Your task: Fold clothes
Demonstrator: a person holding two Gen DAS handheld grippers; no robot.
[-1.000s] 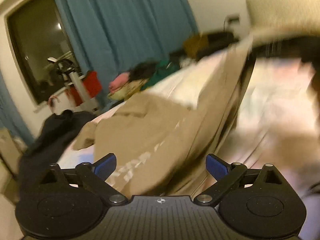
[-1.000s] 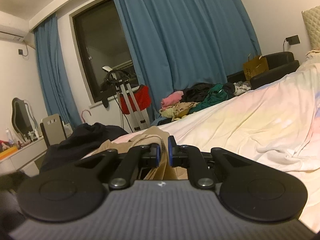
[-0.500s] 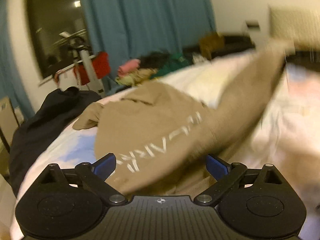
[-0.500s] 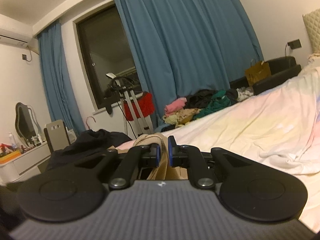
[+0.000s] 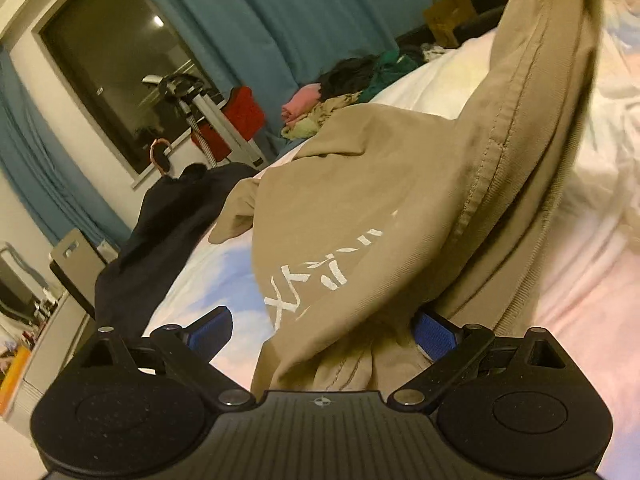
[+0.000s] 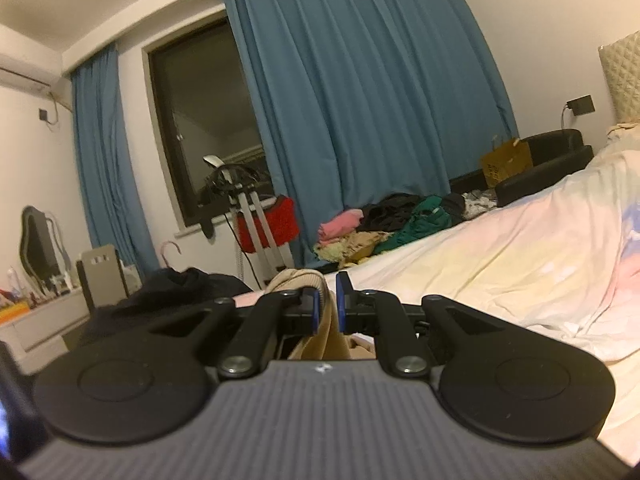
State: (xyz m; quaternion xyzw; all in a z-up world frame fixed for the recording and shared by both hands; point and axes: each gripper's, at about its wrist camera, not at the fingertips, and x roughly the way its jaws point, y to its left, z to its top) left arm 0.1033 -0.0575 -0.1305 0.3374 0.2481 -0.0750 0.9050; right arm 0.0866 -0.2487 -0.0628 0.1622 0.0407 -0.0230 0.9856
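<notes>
A tan sweatshirt with white lettering lies on the bed, one part of it pulled up toward the top right of the left wrist view. My left gripper is open, its blue pads spread wide, and a fold of the tan cloth sits between them low down. In the right wrist view my right gripper is shut on a tan cloth edge of the same sweatshirt, held level just above the bed.
The bed has a pale pastel sheet. A dark garment lies at the bed's left edge. A heap of clothes sits below the blue curtain. A red-seated exercise machine stands by the window.
The left gripper has come closer to the sweatshirt and tilted down, so the cloth now reaches between its open pads. The right gripper has kept still, shut on the cloth.
</notes>
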